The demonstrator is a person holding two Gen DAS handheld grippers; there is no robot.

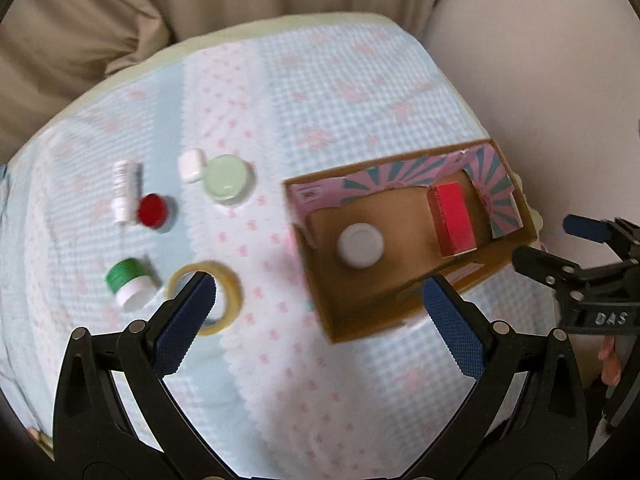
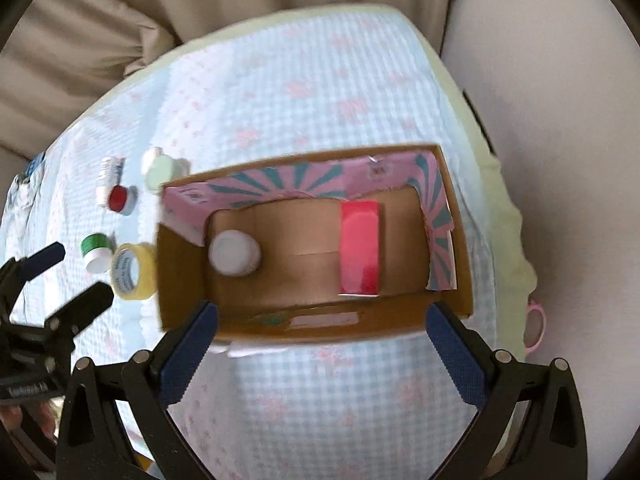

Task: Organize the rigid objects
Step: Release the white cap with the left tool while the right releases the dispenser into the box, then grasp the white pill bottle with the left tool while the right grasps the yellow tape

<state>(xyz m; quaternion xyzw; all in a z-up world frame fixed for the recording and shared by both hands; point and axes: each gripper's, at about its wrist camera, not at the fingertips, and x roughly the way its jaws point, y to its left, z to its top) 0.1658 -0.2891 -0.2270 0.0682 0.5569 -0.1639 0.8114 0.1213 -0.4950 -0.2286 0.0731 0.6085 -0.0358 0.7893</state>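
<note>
Right wrist: both claws spread wide, w/ box point(image 2: 460, 240) holding red block point(image 2: 359, 252).

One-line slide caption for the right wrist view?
Open right tongs hover over cardboard box holding red box and white jar.

The tabletop point(image 1: 320, 120) wears a blue checked cloth with pink flowers. On it sits an open cardboard box point(image 1: 360, 320). Well left of the box lie a roll of yellow tape point(image 1: 234, 288), a green-and-white spool point(image 1: 128, 282), a red-lidded jar point(image 1: 154, 211), a white bottle point(image 1: 125, 190), a pale green lid point(image 1: 228, 179) and a small white case point(image 1: 191, 166)
</note>
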